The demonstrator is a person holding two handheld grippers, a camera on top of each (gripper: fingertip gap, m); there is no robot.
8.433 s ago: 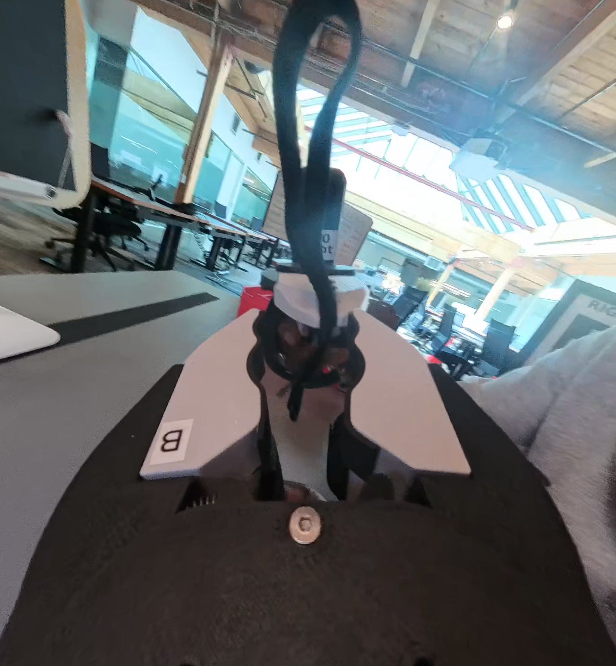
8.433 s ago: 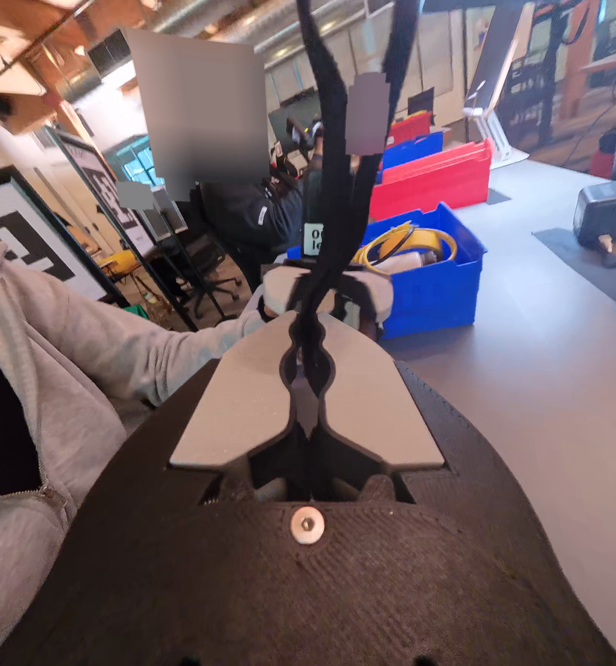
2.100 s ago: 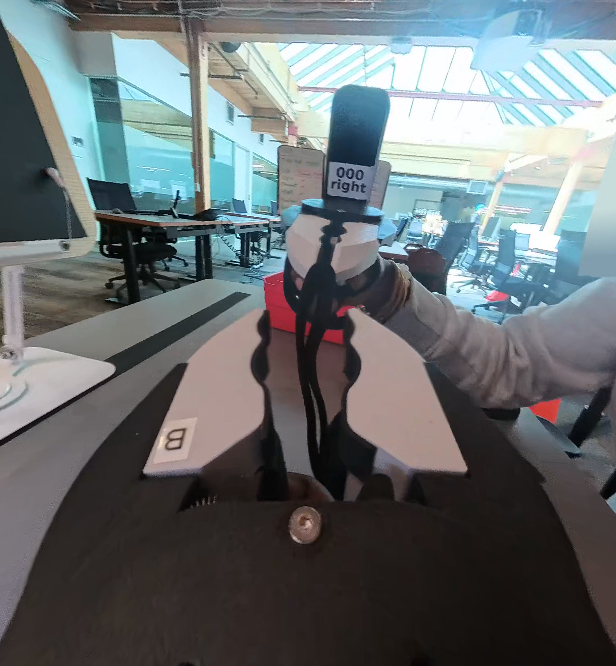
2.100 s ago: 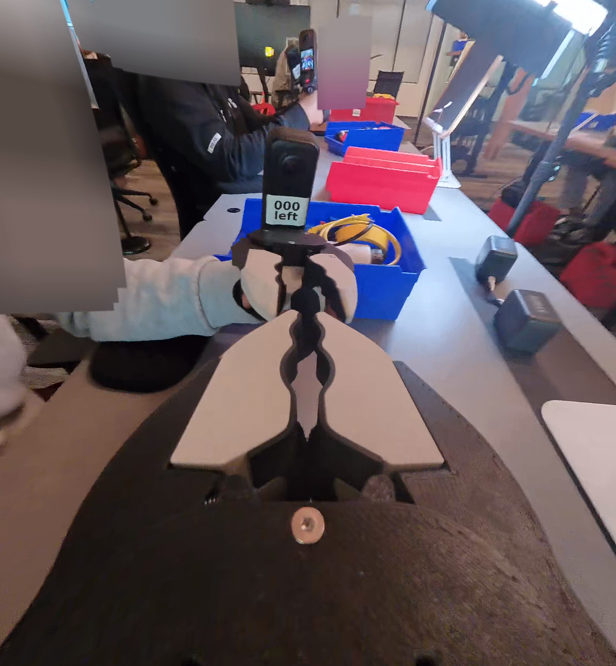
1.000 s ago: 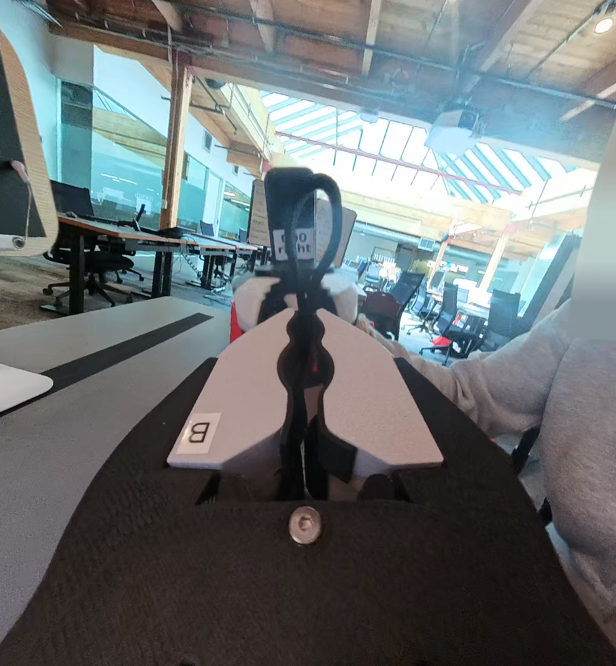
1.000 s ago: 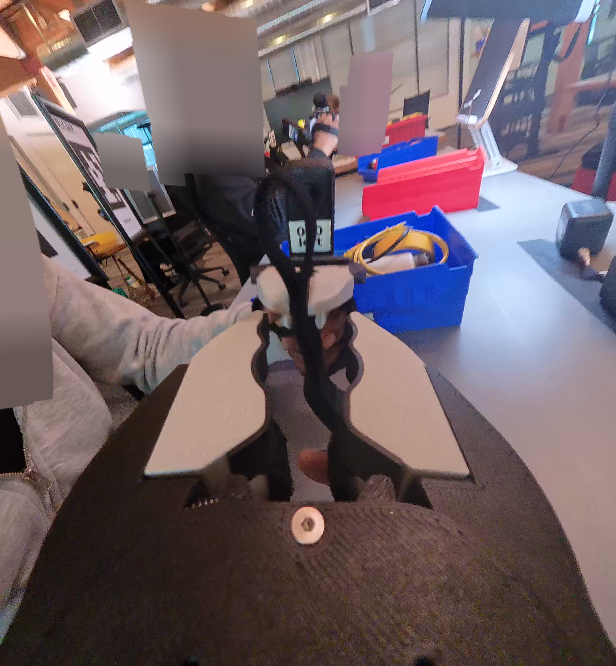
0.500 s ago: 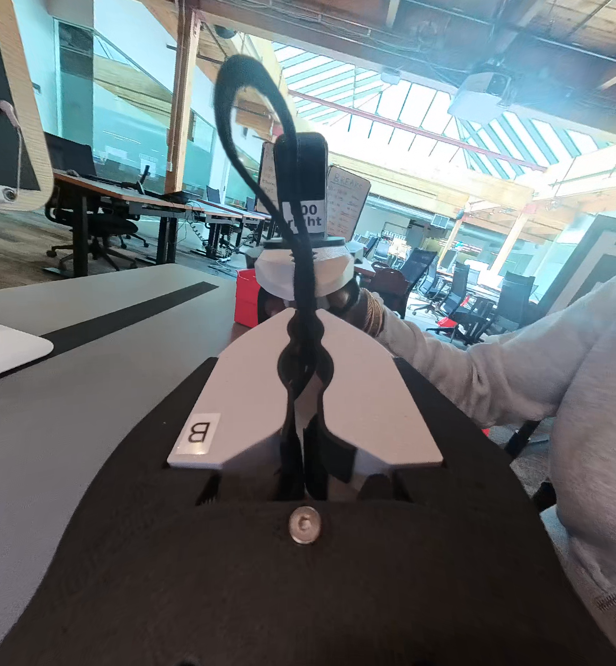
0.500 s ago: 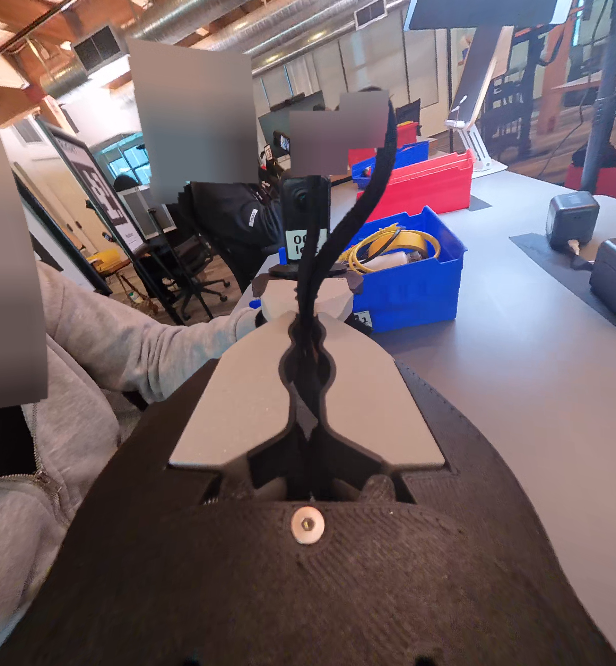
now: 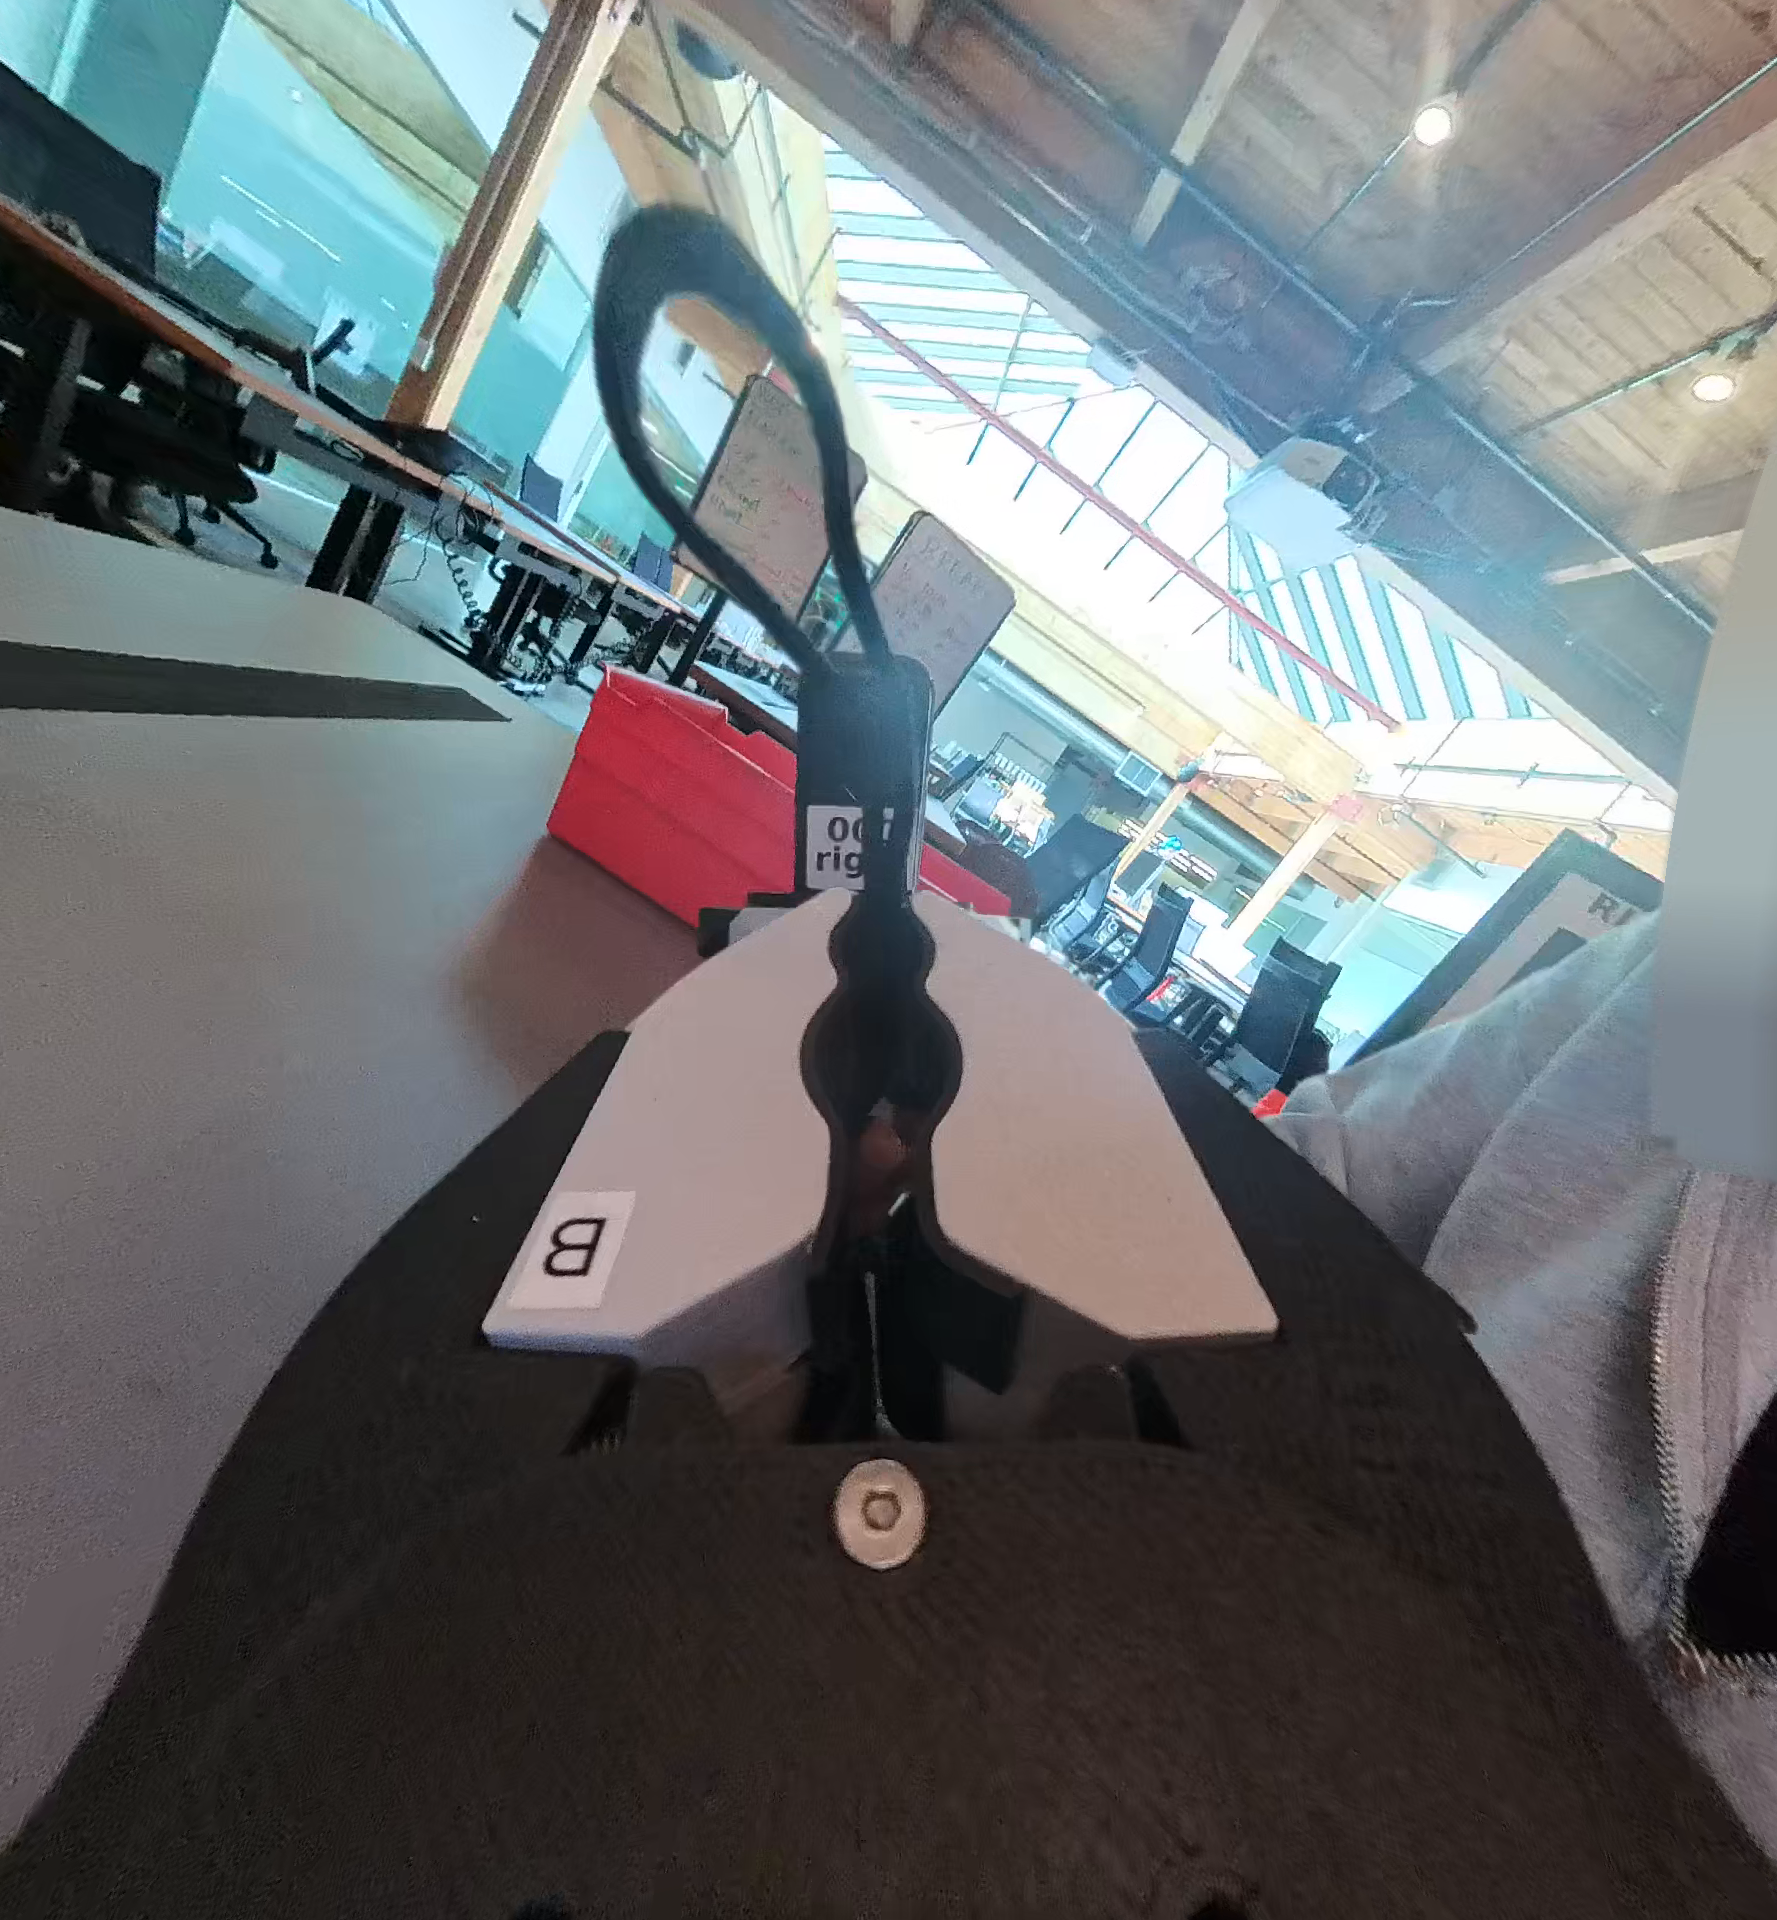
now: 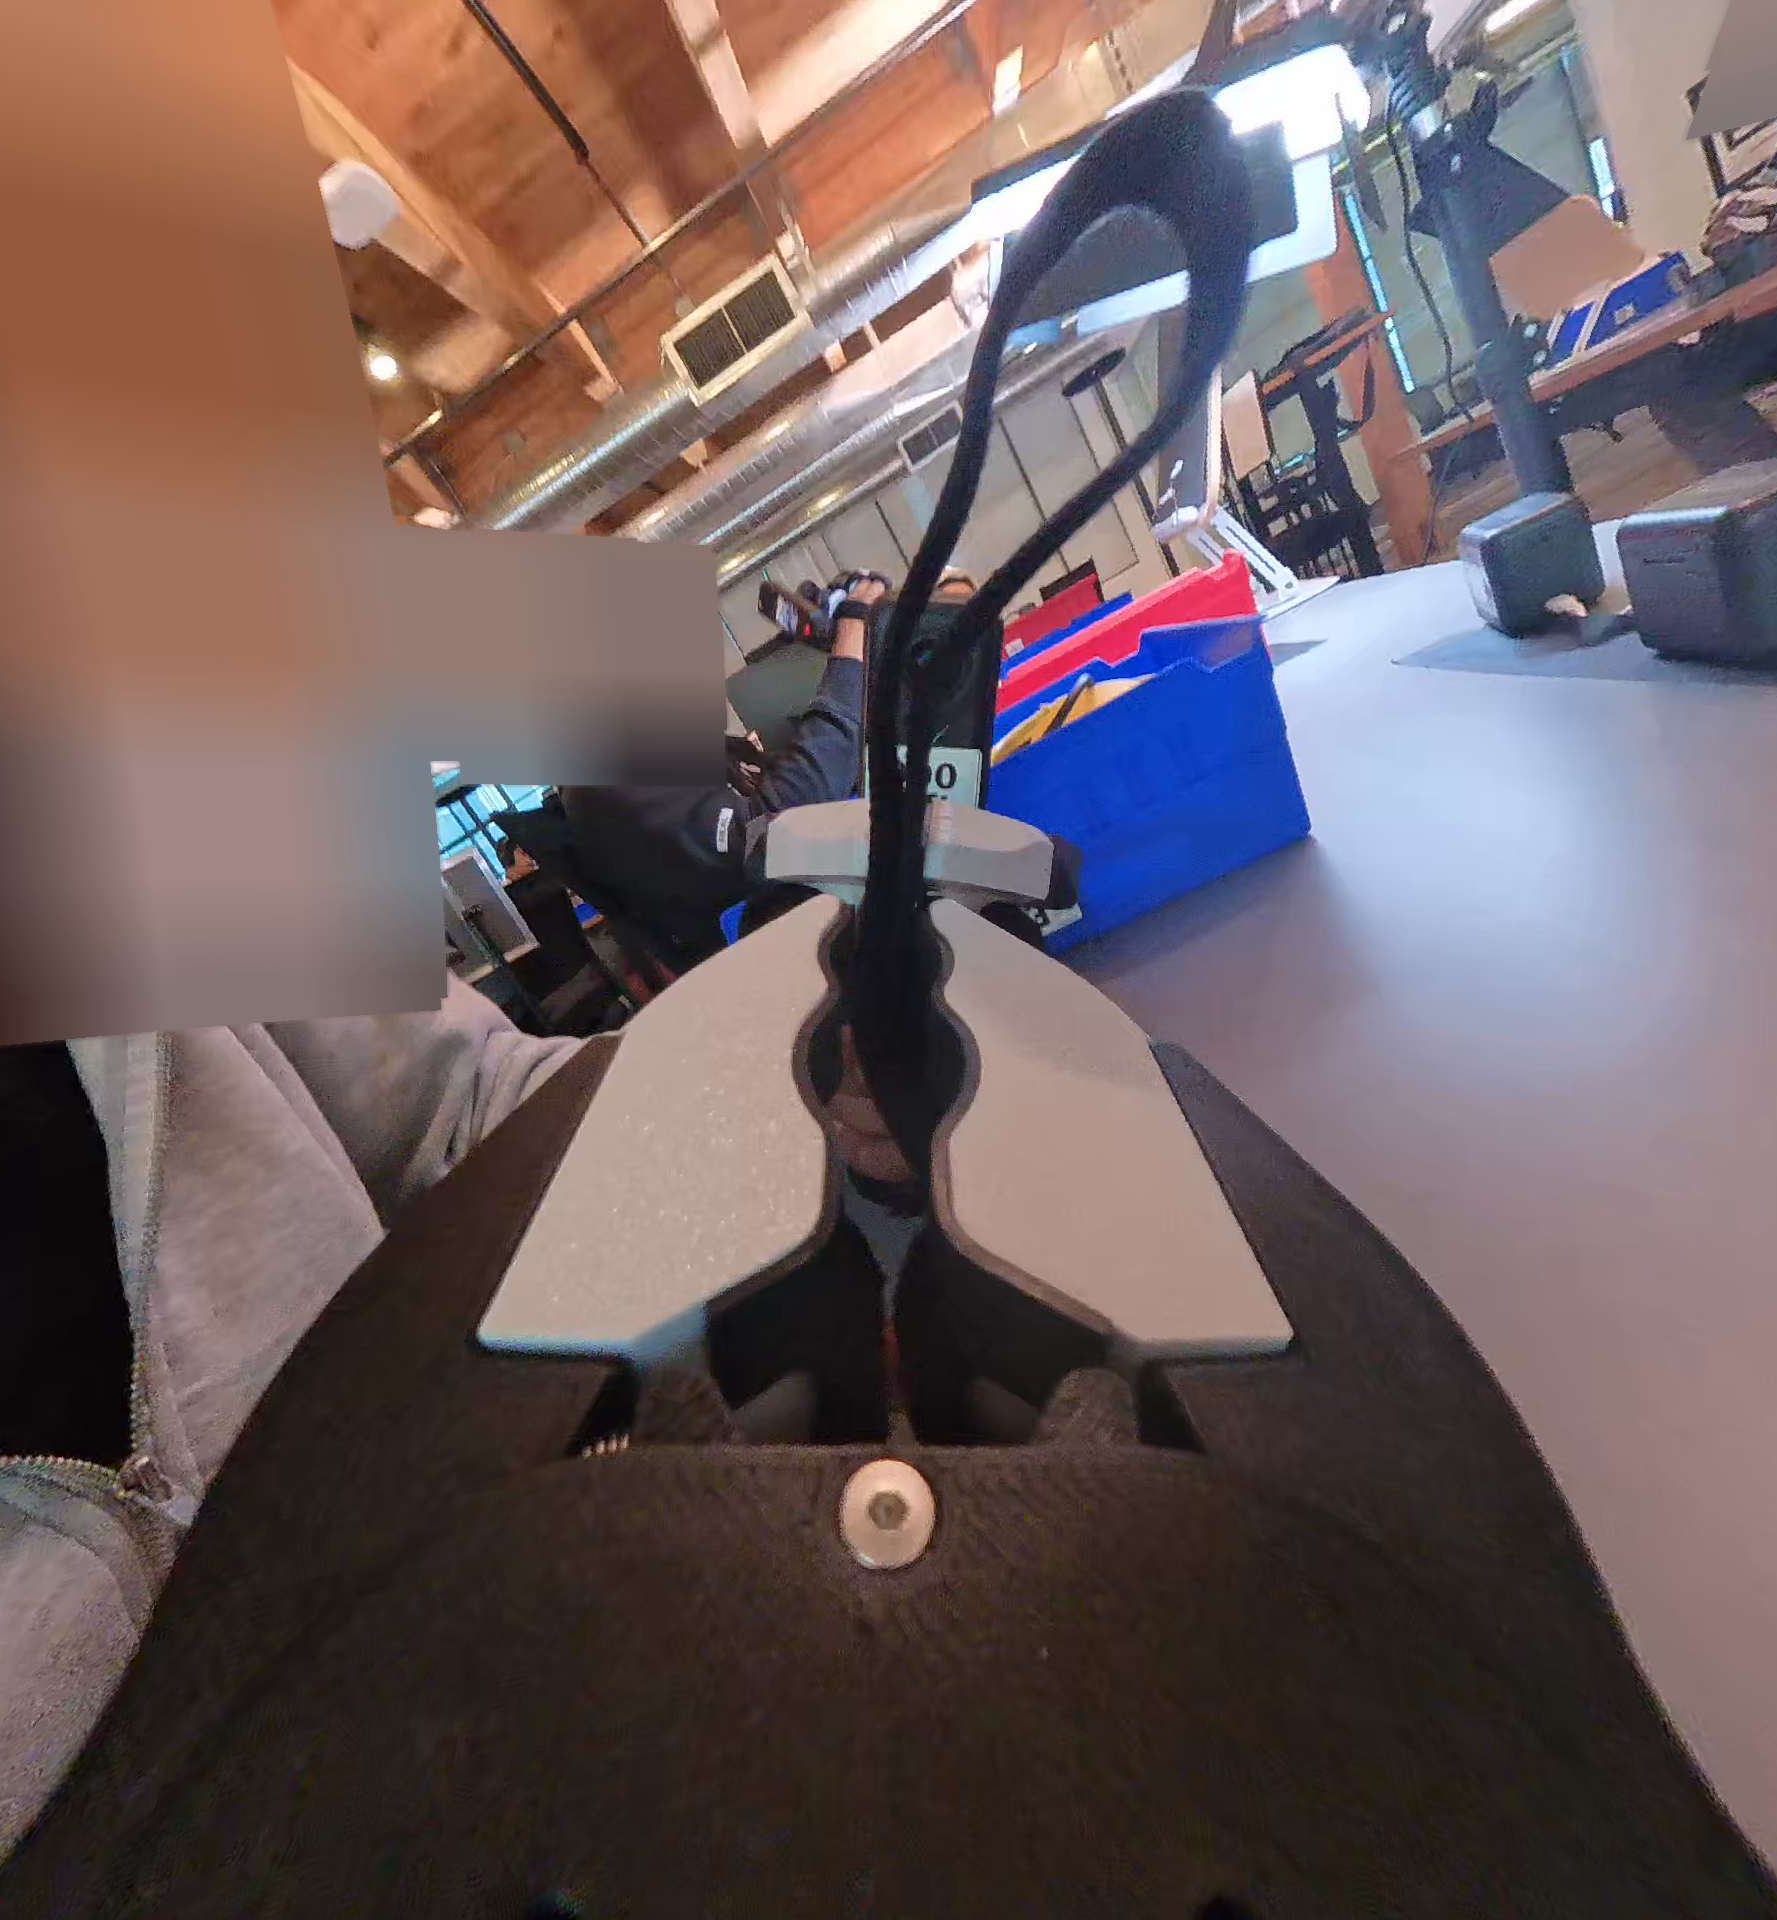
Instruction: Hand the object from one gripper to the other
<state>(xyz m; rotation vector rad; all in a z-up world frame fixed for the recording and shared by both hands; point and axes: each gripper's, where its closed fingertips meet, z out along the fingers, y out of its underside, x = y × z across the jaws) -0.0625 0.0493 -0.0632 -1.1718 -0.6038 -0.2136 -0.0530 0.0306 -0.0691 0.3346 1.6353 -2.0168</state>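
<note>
A black cord (image 9: 671, 220) stands up in a loop between the two grippers; it also shows in the right wrist view (image 10: 1211, 187). My left gripper (image 9: 879, 914) is shut on the cord's lower strands. My right gripper (image 10: 884, 914) is shut on the same strands from the opposite side. The two grippers face each other almost tip to tip above the grey table (image 9: 188, 883). The right gripper's camera body (image 9: 863, 769) shows just past the left fingertips. The left gripper's grey fingers (image 10: 822, 847) show just past the right fingertips.
A red bin (image 9: 676, 790) sits on the table behind the grippers. A blue bin (image 10: 1154, 769) with yellow cable, a red bin (image 10: 1123, 613) and two dark boxes (image 10: 1736, 582) stand on the table (image 10: 1538, 883). A person in a dark jacket (image 10: 811, 727) stands beyond. Left and right tips are no more than a few centimetres apart.
One second ago my right gripper was open around the cord; it has since shut on it. Both grippers have tilted upward and come closer together. The left stays shut.
</note>
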